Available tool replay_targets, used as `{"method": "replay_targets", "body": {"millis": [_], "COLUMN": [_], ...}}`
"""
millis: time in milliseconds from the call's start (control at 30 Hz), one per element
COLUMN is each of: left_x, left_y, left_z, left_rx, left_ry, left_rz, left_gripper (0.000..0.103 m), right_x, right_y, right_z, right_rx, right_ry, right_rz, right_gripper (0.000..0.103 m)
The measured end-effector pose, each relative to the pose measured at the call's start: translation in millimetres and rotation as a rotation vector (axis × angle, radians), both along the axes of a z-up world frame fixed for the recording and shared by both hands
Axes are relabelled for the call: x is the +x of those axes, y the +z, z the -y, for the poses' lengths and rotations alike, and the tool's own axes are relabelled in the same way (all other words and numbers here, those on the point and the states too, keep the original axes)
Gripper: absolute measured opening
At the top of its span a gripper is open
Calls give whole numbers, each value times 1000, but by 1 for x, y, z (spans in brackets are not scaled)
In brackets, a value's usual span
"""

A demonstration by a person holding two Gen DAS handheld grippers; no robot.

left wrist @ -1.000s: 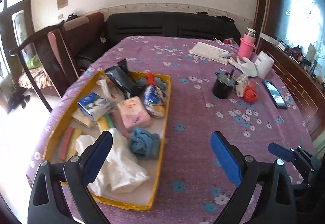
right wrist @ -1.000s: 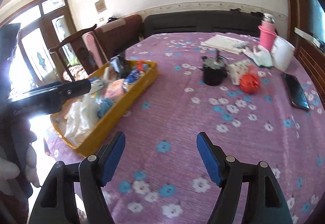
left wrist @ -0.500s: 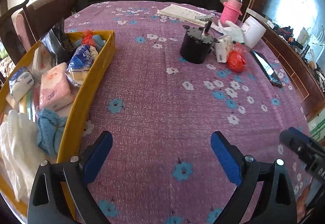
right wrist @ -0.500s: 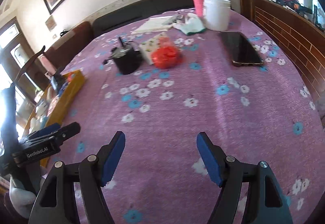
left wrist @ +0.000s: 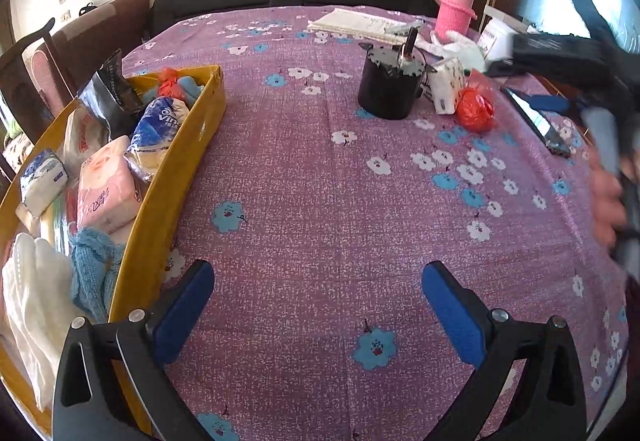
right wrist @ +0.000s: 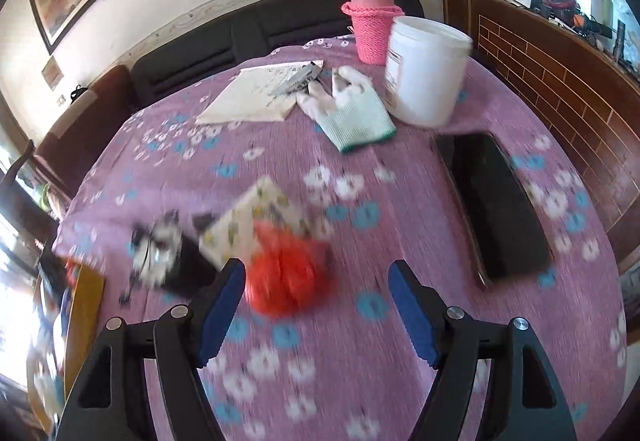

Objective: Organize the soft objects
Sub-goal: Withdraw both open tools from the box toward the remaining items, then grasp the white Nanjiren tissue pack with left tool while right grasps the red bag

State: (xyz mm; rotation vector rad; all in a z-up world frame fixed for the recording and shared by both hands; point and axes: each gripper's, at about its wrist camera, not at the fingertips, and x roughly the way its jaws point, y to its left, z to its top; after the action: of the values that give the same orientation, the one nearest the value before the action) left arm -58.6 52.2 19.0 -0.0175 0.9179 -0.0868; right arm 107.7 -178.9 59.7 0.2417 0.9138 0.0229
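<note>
A yellow tray (left wrist: 160, 201) on the left of the purple table holds several soft items: a pink tissue pack (left wrist: 106, 189), a blue cloth (left wrist: 94, 265), a white cloth (left wrist: 32, 297). My left gripper (left wrist: 318, 297) is open and empty over bare tablecloth beside the tray. My right gripper (right wrist: 316, 297) is open and empty, just short of a red soft bundle (right wrist: 286, 273), which also shows in the left wrist view (left wrist: 474, 109). A patterned tissue pack (right wrist: 256, 217) lies behind it. A white glove (right wrist: 352, 109) lies farther back.
A black pot (left wrist: 390, 87) stands mid-table. A black phone (right wrist: 496, 205) lies to the right of the red bundle. A white tub (right wrist: 424, 73), a pink bottle (right wrist: 370, 21) and a paper pad (right wrist: 264, 91) stand at the back. The table edge is on the right.
My right gripper has swung forward and down toward the red bundle, which now sits close to its fingers. My left gripper has pulled back slightly, still beside the tray.
</note>
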Motion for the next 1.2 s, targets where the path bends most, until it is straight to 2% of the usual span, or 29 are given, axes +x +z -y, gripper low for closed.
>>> {"method": "replay_targets", "body": {"millis": [133, 233, 267, 400, 500, 567, 600, 633, 667, 700, 767, 933, 1133, 1200], "left_x": [1, 0, -1, -1, -1, -2, -2, -2, -2, -2, -2, -1, 4, 7], "left_y": [0, 1, 2, 3, 4, 4, 4, 4, 4, 4, 4, 3, -1, -5], "left_z": [-4, -8, -8, -10, -11, -11, -11, -11, -11, -11, -10, -8, -2, 3], "left_rx": [-17, -41, -43, -56, -65, -66, -66, -67, -68, -68, -65, -50, 5, 53], "left_ry": [22, 29, 28, 27, 27, 26, 25, 24, 23, 22, 20, 23, 32, 37], "left_rz": [1, 15, 17, 25, 31, 32, 32, 32, 32, 32, 30, 20, -17, -49], "left_gripper": [103, 103, 103, 103, 103, 103, 103, 103, 103, 103, 103, 103, 103, 103], "right_x": [55, 78, 79, 42, -7, -43, -57, -73, -84, -94, -109, -129, -143, -145], "right_y": [-8, -25, -32, -36, -38, -37, -32, -21, -13, -4, 6, -8, -38, -42], "right_z": [-14, -21, -22, -31, -41, -52, -53, -51, -46, -38, -21, 1, -13, -24], "right_rx": [8, 42, 75, 82, 167, 258, 271, 262, 255, 242, 177, 87, 37, -4], "right_ry": [-39, 2, 30, 160, 328, 473, 505, 513, 502, 472, 380, 282, 314, 327], "right_rz": [-27, -117, -154, -180, -224, -257, -246, -200, -157, -107, -32, -55, -92, -84], "right_gripper": [79, 77, 62, 62, 62, 63, 63, 64, 71, 82, 87, 86, 86, 80]}}
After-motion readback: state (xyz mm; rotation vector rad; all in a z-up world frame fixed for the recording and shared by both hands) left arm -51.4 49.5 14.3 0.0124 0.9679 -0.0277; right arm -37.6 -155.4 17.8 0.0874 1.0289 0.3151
